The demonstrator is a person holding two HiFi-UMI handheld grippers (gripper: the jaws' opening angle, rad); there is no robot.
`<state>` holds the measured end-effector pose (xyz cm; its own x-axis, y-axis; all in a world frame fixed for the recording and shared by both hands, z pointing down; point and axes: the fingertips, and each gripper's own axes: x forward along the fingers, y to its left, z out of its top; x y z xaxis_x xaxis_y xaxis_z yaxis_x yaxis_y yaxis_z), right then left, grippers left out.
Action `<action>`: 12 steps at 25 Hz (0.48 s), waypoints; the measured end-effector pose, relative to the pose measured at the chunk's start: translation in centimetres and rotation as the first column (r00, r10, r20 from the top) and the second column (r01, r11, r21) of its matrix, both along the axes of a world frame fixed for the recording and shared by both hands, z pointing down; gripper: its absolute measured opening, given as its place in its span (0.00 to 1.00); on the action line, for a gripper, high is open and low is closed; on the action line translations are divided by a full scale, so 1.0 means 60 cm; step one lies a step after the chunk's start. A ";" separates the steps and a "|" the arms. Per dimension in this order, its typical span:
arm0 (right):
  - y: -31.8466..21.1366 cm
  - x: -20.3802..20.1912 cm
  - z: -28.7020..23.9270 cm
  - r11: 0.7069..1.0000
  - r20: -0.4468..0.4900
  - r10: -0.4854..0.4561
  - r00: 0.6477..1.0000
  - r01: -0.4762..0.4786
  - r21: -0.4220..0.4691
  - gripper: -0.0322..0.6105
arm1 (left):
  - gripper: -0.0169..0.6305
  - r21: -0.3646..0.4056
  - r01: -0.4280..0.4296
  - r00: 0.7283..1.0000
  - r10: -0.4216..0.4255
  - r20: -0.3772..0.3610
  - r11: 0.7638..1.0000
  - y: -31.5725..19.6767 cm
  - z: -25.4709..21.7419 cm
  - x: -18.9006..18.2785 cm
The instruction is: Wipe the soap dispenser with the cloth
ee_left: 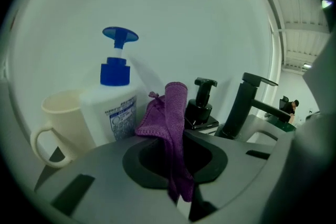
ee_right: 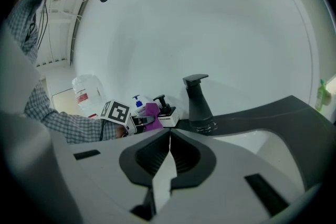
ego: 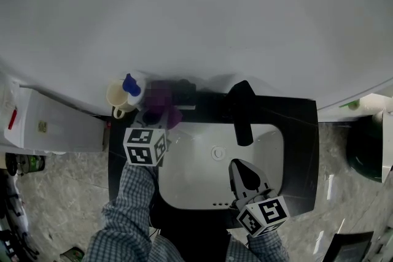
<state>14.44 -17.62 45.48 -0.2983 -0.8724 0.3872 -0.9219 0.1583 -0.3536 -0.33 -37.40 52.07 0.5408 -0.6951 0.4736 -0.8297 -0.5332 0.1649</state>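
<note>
My left gripper [ego: 159, 117] is shut on a purple cloth [ee_left: 176, 108], which sticks up between its jaws and hangs down behind them. Just beyond the cloth stand a white pump bottle with a blue head [ee_left: 117, 96] and a small black pump dispenser [ee_left: 201, 106]; the cloth is close to both, and I cannot tell if it touches either. In the head view they sit at the counter's back left: the bottle [ego: 131, 86], the cloth [ego: 162, 104], the black dispenser [ego: 185, 92]. My right gripper [ego: 240, 166] hangs shut and empty over the white basin [ego: 190, 175].
A cream mug [ee_left: 59, 119] stands left of the white bottle. The black faucet [ego: 242, 111] rises behind the basin. The black counter [ego: 301, 150] ends at a white wall. A white box [ego: 55, 126] is to the left, a dark bin [ego: 367, 149] to the right.
</note>
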 end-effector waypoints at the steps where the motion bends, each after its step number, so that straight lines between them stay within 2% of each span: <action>1: 0.000 0.000 0.001 1.000 -0.002 -0.002 1.000 0.002 0.000 0.08 | 0.11 -0.010 -0.003 1.000 0.003 0.001 1.000 0.004 0.005 0.000; 4: -0.001 0.000 0.005 1.000 0.006 0.008 1.000 -0.008 -0.005 0.08 | 0.11 -0.025 0.002 1.000 -0.002 -0.016 1.000 0.013 0.005 -0.002; 7: -0.004 -0.004 0.005 1.000 0.019 0.012 1.000 -0.012 -0.006 0.08 | 0.11 -0.036 0.026 0.997 -0.028 -0.068 0.999 0.022 -0.010 -0.005; 12: -0.010 -0.012 -0.006 1.000 0.013 -0.003 1.000 0.003 0.009 0.08 | 0.11 -0.017 0.032 0.993 -0.033 -0.112 0.999 0.048 -0.051 -0.007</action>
